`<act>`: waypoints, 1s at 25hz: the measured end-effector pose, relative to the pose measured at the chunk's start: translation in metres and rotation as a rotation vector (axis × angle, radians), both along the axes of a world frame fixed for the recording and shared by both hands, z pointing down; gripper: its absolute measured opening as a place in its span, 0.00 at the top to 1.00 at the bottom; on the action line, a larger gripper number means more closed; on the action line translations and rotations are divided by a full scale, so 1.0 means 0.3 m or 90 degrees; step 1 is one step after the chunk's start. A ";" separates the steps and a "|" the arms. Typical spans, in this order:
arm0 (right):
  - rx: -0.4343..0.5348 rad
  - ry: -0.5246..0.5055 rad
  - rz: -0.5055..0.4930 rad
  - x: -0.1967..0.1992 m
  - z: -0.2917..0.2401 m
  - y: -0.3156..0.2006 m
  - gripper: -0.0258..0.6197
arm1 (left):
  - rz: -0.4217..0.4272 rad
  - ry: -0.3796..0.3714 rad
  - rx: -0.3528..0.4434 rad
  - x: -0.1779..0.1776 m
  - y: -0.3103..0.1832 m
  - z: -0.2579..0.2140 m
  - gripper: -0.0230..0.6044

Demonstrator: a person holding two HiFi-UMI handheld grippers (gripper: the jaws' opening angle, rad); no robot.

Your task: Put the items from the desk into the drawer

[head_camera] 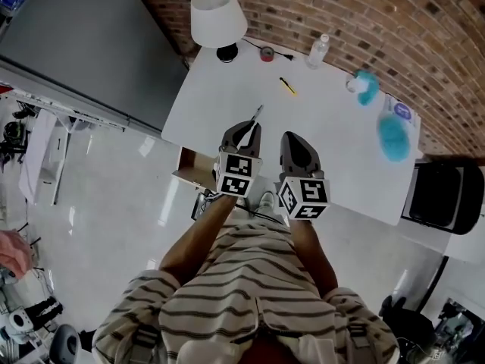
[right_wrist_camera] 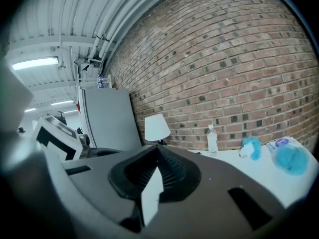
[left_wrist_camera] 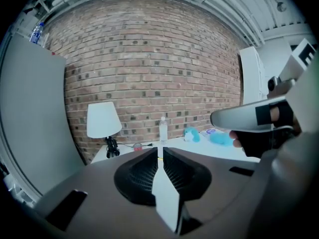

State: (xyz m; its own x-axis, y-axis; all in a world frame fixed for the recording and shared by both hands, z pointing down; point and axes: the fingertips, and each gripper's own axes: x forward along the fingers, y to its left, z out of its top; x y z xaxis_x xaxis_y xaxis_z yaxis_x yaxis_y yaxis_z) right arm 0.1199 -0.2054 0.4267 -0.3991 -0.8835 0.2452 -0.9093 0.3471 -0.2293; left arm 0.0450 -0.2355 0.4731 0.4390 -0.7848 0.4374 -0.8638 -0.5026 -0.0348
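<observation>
The items all lie on the smooth white bench [head_camera: 227, 97]. Take the white lamp [head_camera: 218, 17] with its cone shade and black base as your mark. It stands at the bench's far left corner, by the brick wall [head_camera: 394, 21].

- **Red round thing:** a small red round thing [head_camera: 266, 53] sits just right of the lamp's base.
- **Bottle:** a clear plastic bottle [head_camera: 318, 51] with a white cap stands upright further right along the wall.
- **Marker:** a slim yellow marker [head_camera: 288, 86] with dark ends lies flat, right of the lamp and nearer you.
- **Fluffy items:** a small fluffy blue item [head_camera: 367, 87] and a larger fluffy blue item [head_camera: 392, 136] lie well to the right of the lamp. A white packet with purple print [head_camera: 402, 112] lies between them.
- **Drawer:** what looks like the tan open drawer [head_camera: 191, 171] shows below the bench's near edge, straight towards you from the lamp.

Your left hand-held gripper [left_wrist_camera: 160, 152] has its ribbed dark jaws pressed together with nothing between them. Your right hand-held gripper [right_wrist_camera: 158, 156] is closed the same way and is also empty. Both hang over the near part of the bench, well short of the lamp, and touch none of the items.

A black chair [head_camera: 447, 196] stands beyond the bench's right end, far from the lamp.
</observation>
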 end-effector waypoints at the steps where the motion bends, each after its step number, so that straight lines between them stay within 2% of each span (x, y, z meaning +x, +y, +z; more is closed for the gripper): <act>1: -0.002 0.001 0.001 -0.002 0.002 -0.011 0.94 | 0.002 -0.001 -0.005 -0.002 -0.015 0.007 0.92; 5: -0.004 0.003 0.003 -0.012 0.008 -0.045 0.94 | 0.015 -0.006 -0.024 -0.010 -0.065 0.052 0.86; 16: -0.028 0.005 0.009 -0.030 0.060 -0.096 0.94 | 0.042 -0.039 -0.094 -0.026 -0.139 0.207 0.77; 25: -0.042 0.010 0.014 -0.023 0.103 -0.115 0.94 | 0.069 -0.077 -0.164 -0.031 -0.183 0.400 0.68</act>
